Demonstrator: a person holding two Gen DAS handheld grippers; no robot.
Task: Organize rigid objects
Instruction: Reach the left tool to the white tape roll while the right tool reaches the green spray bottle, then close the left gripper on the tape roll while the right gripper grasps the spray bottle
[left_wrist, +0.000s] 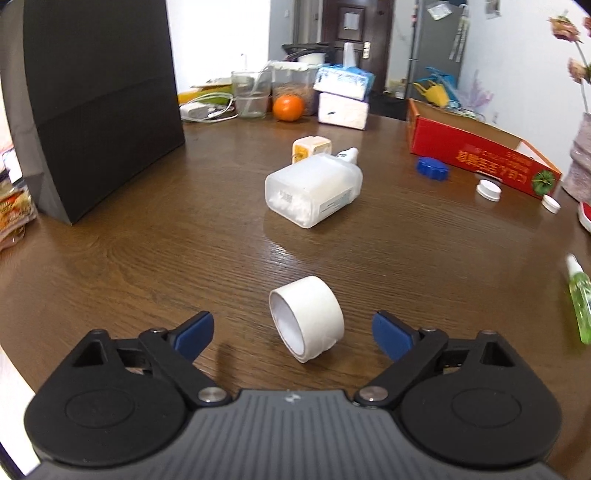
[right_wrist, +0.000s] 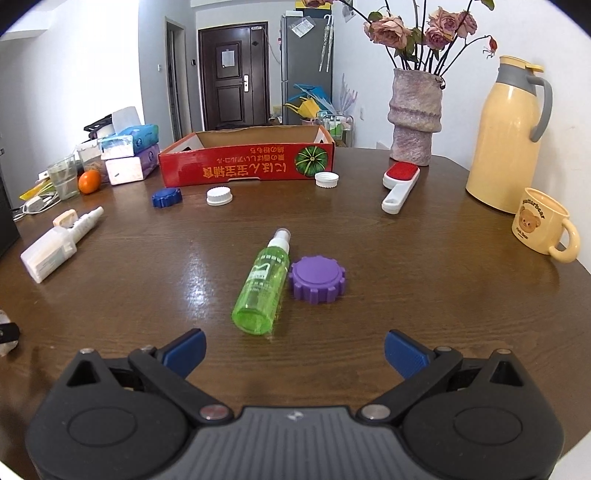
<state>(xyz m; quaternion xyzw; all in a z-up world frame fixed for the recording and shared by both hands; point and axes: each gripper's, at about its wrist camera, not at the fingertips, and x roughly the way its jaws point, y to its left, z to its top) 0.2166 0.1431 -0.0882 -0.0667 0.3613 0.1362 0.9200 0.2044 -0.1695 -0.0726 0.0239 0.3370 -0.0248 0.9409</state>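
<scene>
My left gripper (left_wrist: 293, 332) is open, and a white tape roll (left_wrist: 306, 317) lies on its side on the wooden table between its blue fingertips. Beyond it lies a clear plastic box of cotton swabs (left_wrist: 314, 190). My right gripper (right_wrist: 295, 352) is open and empty, just short of a green spray bottle (right_wrist: 264, 286) lying on its side, with a purple ribbed lid (right_wrist: 317, 275) touching its right. The open red cardboard box (right_wrist: 247, 162) stands at the back; a blue lid (right_wrist: 166, 197) and two white lids (right_wrist: 219, 195) lie before it.
A tall black bag (left_wrist: 99, 99) stands at the left. Tissue packs (left_wrist: 343, 96), an orange (left_wrist: 288, 108) and a glass are at the back. A vase (right_wrist: 413, 114), yellow thermos (right_wrist: 511, 133), bear mug (right_wrist: 541, 223) and red lint brush (right_wrist: 399, 184) stand to the right.
</scene>
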